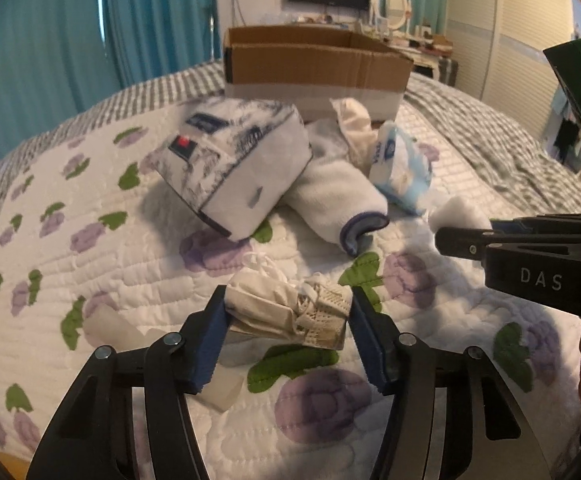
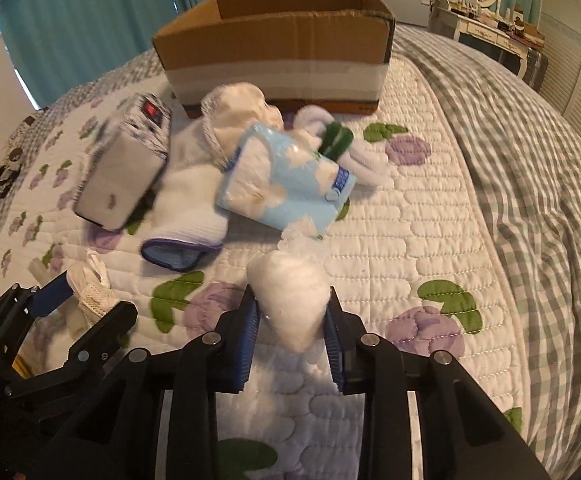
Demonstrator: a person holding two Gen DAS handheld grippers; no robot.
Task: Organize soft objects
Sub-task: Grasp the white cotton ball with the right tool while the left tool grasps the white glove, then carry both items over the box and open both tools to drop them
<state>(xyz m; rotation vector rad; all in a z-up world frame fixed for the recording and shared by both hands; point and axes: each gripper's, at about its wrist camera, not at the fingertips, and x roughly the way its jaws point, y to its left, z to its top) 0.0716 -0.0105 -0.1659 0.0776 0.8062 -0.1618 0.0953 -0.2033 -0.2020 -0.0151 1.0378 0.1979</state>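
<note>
1. My right gripper (image 2: 292,316) is squeezed on a fluffy white cotton ball (image 2: 290,300). The ball sits low in the middle of the right wrist view, held between the two blue pads (image 2: 249,344), just above the quilt.
2. My left gripper (image 1: 286,316) has a small cream mesh pouch (image 1: 290,312) between its blue pads (image 1: 206,344). Both pads touch the pouch, so it is clamped. It shows low in the middle of the left wrist view. In the right wrist view I see the same pouch at the lower left.
3. Just past the cotton ball lies a light blue tissue pack (image 2: 286,184), in the middle of the frame.
4. To its left lies a white sock with a blue cuff (image 2: 190,216). A white box with blue drawings (image 2: 126,168) leans on that sock.
5. Behind the tissue pack is a heap of white socks (image 2: 242,112), and one has a green cuff (image 2: 336,140).
6. At the top middle stands an open cardboard box (image 2: 274,40). The heap is right in front of it.
7. All of this rests on a white quilt with purple flowers (image 2: 410,220). A grey checked blanket (image 2: 530,160) is on the right.
8. Teal curtains (image 2: 82,12) hang at the upper left.
</note>
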